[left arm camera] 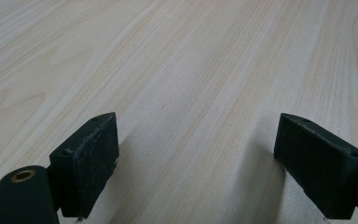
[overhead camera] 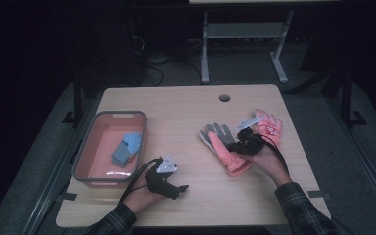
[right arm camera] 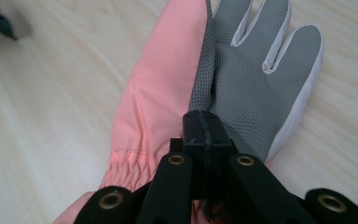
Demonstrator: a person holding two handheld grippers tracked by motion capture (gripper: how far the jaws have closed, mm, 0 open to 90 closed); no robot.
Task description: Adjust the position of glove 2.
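A salmon-pink fabric glove with a grey mesh-textured palm and white finger edging (right arm camera: 242, 79) lies on the pale wood-grain table (overhead camera: 186, 112), whose left edge carries a grey-rimmed, pink-floored plastic bin (overhead camera: 90, 147).

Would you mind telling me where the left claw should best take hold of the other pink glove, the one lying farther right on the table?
Probably at the cuff end of the far glove, coming from the near side. The right claw is shut on the near glove just beside it, so the left claw, now open over bare table, needs to pass around that hand. The cuff itself is hidden, so this is tentative.
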